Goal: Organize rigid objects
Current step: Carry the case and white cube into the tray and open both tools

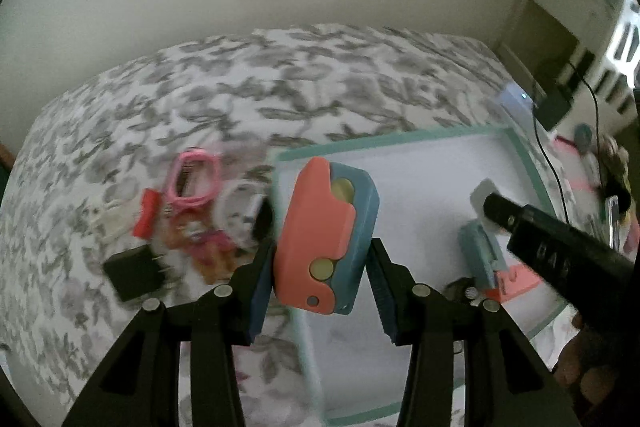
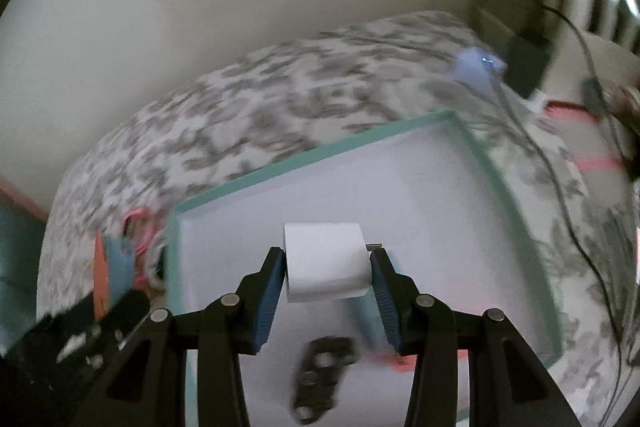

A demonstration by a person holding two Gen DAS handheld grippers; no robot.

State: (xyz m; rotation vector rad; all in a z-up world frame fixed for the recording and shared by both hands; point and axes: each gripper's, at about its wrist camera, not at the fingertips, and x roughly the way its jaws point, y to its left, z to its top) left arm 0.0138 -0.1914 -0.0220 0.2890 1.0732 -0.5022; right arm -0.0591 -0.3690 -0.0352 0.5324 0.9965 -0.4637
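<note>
Left wrist view, leaf-print bedspread [image 1: 200, 99], left tongs [image 1: 320, 263] gripping coral-blue toy [image 1: 324, 227], right tongs [image 2: 328, 267] gripping white block [image 2: 324, 259]

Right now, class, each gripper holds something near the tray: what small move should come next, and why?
Probably lower the left gripper a little further over the teal-rimmed tray and release. Its coral-and-blue toy already hangs at the tray's left edge, while the right gripper holds its white block over the tray.

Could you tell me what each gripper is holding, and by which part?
Left gripper: coral-and-blue toy, by its long sides. Right gripper: white block, by its ends.
</note>
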